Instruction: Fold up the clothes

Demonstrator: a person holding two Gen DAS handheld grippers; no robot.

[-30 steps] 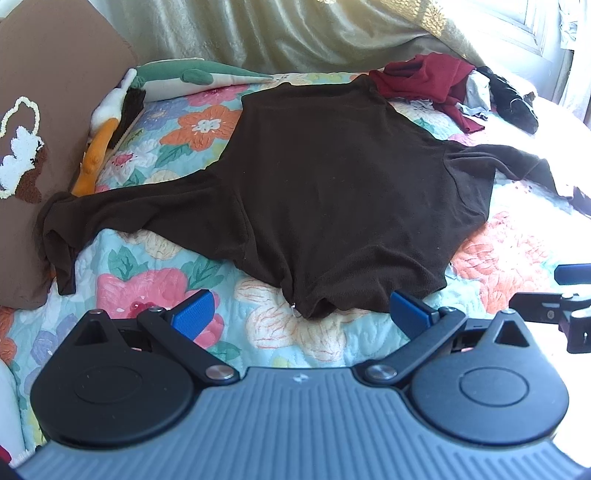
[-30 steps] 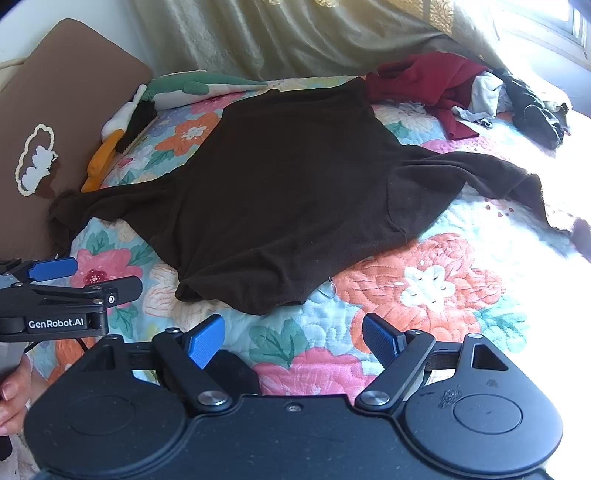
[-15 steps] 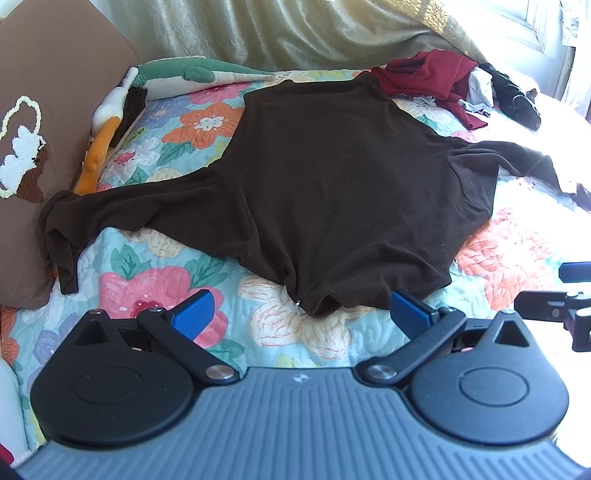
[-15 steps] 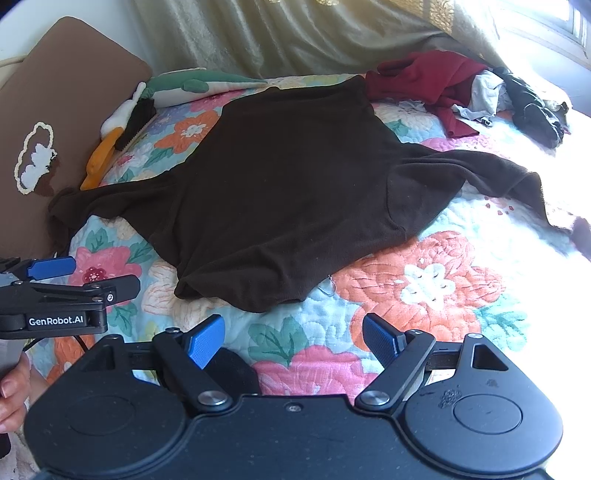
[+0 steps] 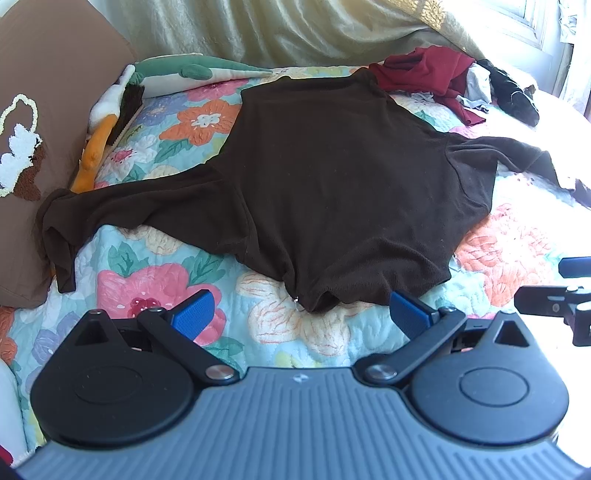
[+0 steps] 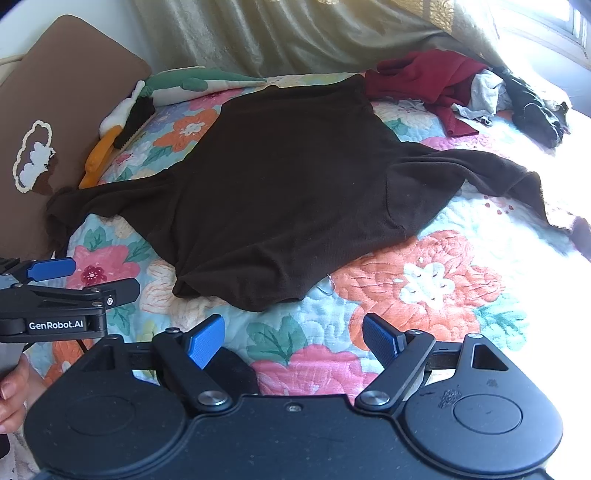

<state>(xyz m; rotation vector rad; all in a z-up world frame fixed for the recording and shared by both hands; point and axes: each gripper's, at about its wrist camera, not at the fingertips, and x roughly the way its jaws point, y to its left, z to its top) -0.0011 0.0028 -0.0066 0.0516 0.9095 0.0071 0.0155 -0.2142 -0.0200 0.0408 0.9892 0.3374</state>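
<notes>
Indoors, floral quilt [image 5: 155, 280], brown shirt [image 5: 332, 192], sunlit curtain [image 6: 295, 33]

matt knit shirt [image 5: 332, 184], quilted bedspread [image 5: 295, 332]

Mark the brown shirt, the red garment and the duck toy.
brown shirt [image 5: 332, 177], left wrist view, mid-body
red garment [image 6: 424, 79], right wrist view, bunched middle
duck toy [image 5: 94, 147], left wrist view, orange part

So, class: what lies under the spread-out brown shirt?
The brown shirt lies flat on the floral quilt, which shows all round its edges. Whatever the quilt holds beneath the fabric is covered and cannot be seen.
</notes>
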